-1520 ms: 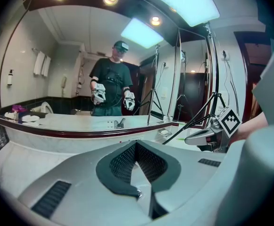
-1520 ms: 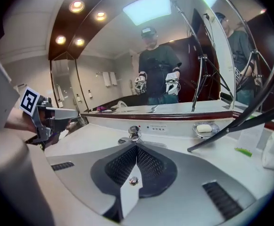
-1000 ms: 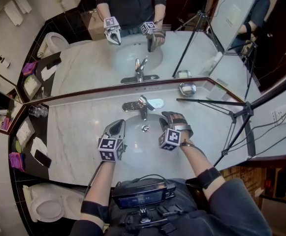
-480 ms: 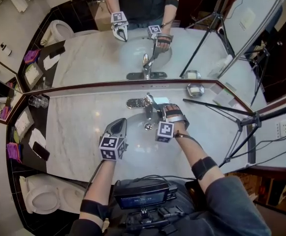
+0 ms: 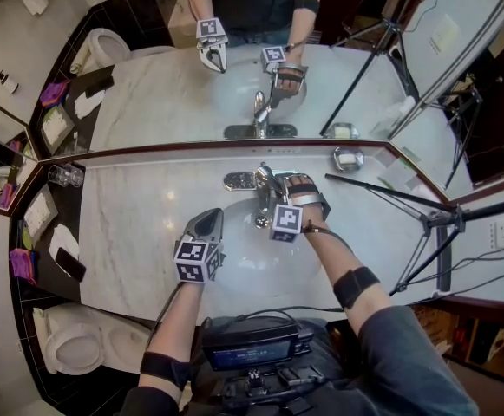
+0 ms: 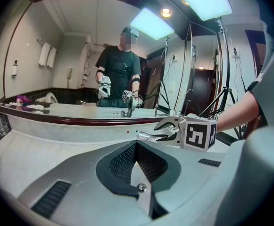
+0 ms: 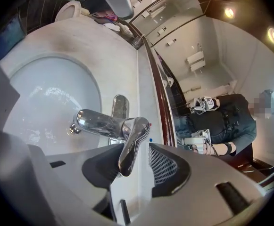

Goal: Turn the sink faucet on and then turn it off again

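Note:
The chrome faucet (image 5: pixel 258 180) stands at the back rim of the white sink basin (image 5: pixel 238 245). My right gripper (image 5: pixel 279 191) reaches over the basin to it. In the right gripper view the faucet's lever (image 7: pixel 131 145) lies between the open jaws of that gripper (image 7: pixel 134 166), close to the left pad, with a gap to the right one. These jaws have just been closing a little around the lever. The spout (image 7: pixel 95 121) points over the basin (image 7: pixel 47 98). My left gripper (image 5: pixel 206 221) hovers over the basin's left side, shut and empty. Seen from the left gripper (image 6: pixel 136 147), the right gripper (image 6: pixel 170 128) sits at the lever.
A large mirror (image 5: pixel 147 85) runs behind the marble counter (image 5: pixel 139 232). Glasses (image 5: pixel 65 176) stand at the far left and a soap dish (image 5: pixel 349 157) at the back right. A tripod (image 5: pixel 425 219) leans over the counter's right end. A toilet (image 5: pixel 74 354) is lower left.
My right gripper has moved up and left from over the basin's right side to the faucet lever. The left gripper has barely shifted.

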Demonstrator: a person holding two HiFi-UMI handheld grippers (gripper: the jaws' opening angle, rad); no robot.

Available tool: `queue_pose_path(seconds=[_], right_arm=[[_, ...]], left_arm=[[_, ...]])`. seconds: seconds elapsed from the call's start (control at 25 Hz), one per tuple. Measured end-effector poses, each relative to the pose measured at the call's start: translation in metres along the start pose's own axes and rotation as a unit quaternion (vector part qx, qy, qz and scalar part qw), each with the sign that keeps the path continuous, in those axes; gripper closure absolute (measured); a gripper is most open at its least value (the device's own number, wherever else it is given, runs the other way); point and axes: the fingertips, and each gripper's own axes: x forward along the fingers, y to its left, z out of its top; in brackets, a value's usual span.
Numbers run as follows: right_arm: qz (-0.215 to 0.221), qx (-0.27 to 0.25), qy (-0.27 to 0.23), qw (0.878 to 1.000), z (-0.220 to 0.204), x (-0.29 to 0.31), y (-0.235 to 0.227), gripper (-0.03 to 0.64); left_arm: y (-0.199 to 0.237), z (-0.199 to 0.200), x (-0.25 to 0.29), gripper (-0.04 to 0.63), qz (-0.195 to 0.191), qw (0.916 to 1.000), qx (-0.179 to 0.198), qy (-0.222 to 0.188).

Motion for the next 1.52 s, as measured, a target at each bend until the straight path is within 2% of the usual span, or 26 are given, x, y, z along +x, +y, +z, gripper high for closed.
queue_pose_path(seconds=[0.12,0.24,0.84,1.52], right_arm=[[0.011,0.012,-0.003,1.000,0.003,0.001,-0.005,0.433],[0.003,0.026,0.000,1.000,0.002,0.000,-0.009,0.434],[0.017,0.040,-0.008,0.999,0.011,0.004,-0.031,0.433],[0.030,0.031,-0.012,0.999,0.011,0.008,-0.037,0.420]], left_arm=[[-0.003,0.000,0.001,0.595,-0.001,1.0000,0.001,0.000],[-0.005,0.000,0.000,0.595,-0.002,1.0000,0.002,0.000],[-0.002,0.000,-0.009,0.595,0.004,1.0000,0.001,-0.002],[0.000,0.002,-0.010,0.595,0.009,1.0000,-0.001,-0.004]])
